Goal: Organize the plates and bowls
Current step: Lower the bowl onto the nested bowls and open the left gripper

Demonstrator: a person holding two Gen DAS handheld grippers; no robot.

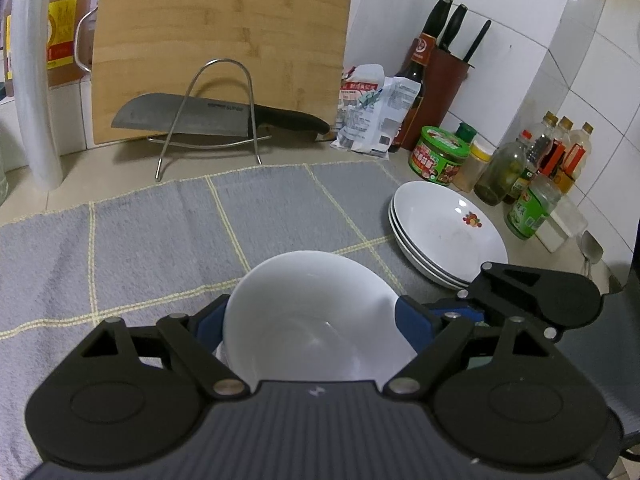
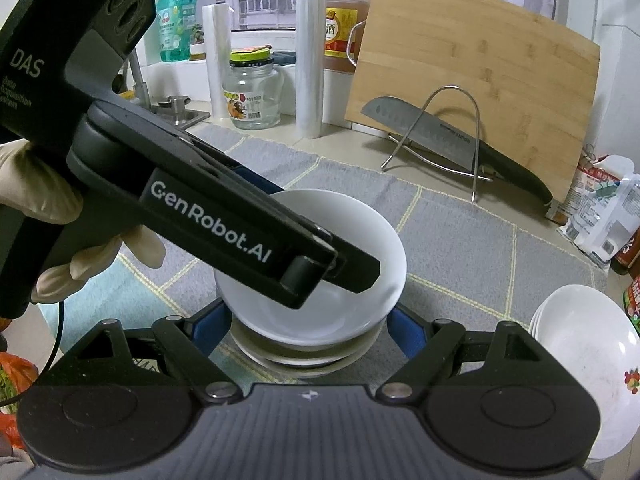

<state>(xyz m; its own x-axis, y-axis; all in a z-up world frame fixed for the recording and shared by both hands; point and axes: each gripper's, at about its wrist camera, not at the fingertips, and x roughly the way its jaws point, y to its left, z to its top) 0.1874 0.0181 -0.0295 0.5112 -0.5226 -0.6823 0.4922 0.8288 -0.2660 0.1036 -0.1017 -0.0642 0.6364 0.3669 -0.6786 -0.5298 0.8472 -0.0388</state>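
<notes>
Your left gripper: clamped across the top white bowl, blue pads on its sides. Your right gripper: closed on the lower bowls of that stack, over the grey cloth. Stacked plates lie on the bench, right of the cloth.
</notes>
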